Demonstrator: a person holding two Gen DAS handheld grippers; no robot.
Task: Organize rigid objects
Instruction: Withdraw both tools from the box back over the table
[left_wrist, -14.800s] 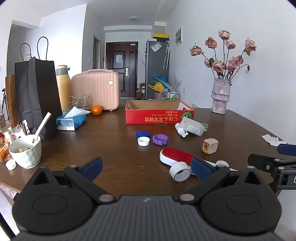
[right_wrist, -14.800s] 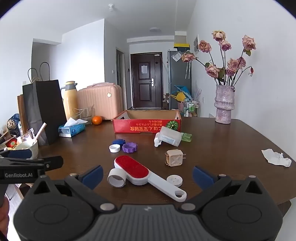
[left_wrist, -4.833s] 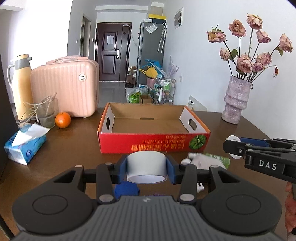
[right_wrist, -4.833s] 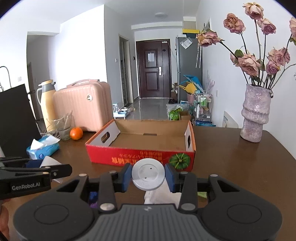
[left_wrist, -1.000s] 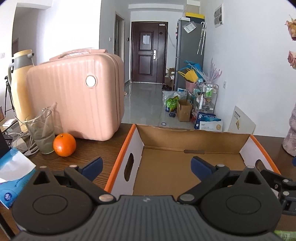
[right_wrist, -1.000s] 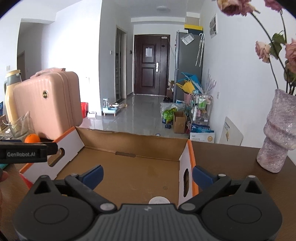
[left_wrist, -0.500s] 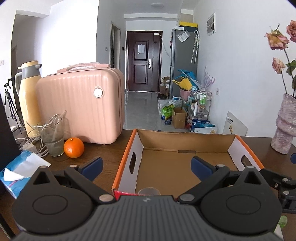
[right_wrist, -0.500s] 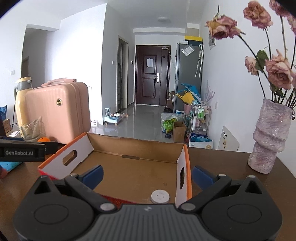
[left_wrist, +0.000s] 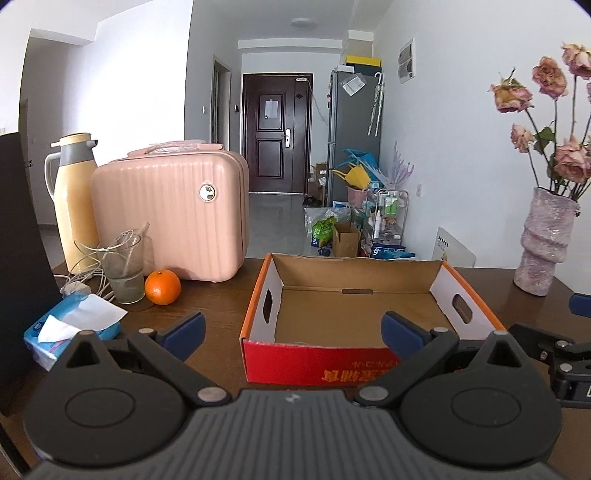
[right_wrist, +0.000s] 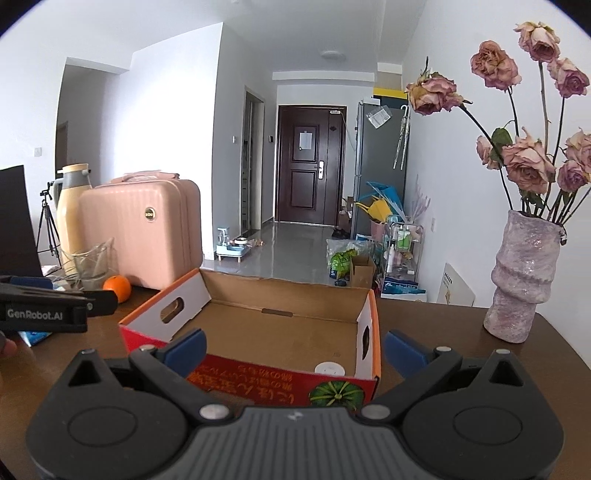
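Left gripper (left_wrist: 291, 328) jaws spread wide, empty, right gripper (right_wrist: 293, 349) same, both just short of the one red cardboard box (right_wrist: 258, 376) on the tabletop (left_wrist: 218, 306), one white round cap (right_wrist: 330, 368) inside near right corner, possibly more hidden behind front wall.

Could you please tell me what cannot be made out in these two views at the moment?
- Left wrist view: the near floor of the red cardboard box is hidden by its front wall.
- Right wrist view: the white round cap is partly cut off by that wall.
- Both views: the table nearest the cameras is hidden behind the open left hand-held gripper and right hand-held gripper.
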